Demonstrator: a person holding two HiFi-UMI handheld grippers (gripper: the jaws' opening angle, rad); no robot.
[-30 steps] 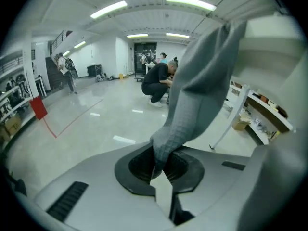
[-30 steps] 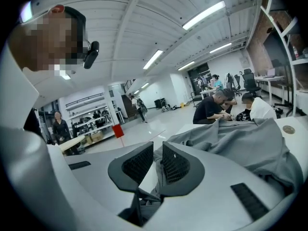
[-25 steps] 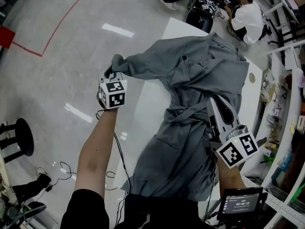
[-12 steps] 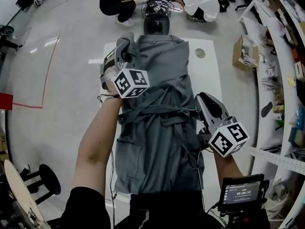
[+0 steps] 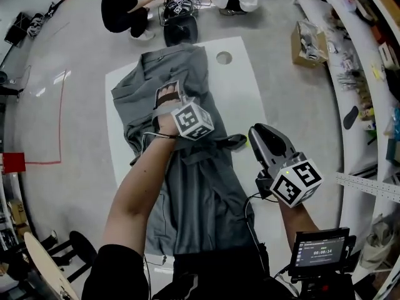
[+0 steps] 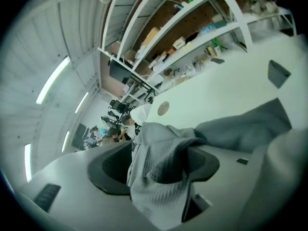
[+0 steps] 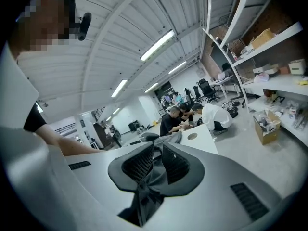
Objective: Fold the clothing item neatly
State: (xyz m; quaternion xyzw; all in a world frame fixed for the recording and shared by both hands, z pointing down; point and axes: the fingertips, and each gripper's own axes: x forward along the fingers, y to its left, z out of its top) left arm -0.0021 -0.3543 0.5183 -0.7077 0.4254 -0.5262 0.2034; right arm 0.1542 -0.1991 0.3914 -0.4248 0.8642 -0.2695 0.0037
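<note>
A grey robe-like garment [image 5: 156,80] lies lengthwise on the white table [image 5: 256,99]. One sleeve is folded in over its middle. My left gripper [image 5: 167,97] hovers over that folded sleeve. Its jaws have just been opening and stand apart, with the light grey sleeve cloth [image 6: 161,182] still draped between them in the left gripper view. My right gripper [image 5: 240,142] sits at the garment's right edge near the waist. In the right gripper view, this gripper [image 7: 155,165] is shut on a fold of dark grey fabric [image 7: 144,196].
A round hole [image 5: 224,57] marks the table's far end. Beyond it stand a black stool [image 5: 180,31] and two crouching people [image 5: 128,5]. A cardboard box [image 5: 306,39] and cluttered shelves [image 5: 369,55] line the right side. A small screen [image 5: 322,252] hangs near my right arm.
My left gripper swept the sleeve from off the table's left side onto the garment's middle, and its jaws have opened. The right gripper shifted while keeping its hold.
</note>
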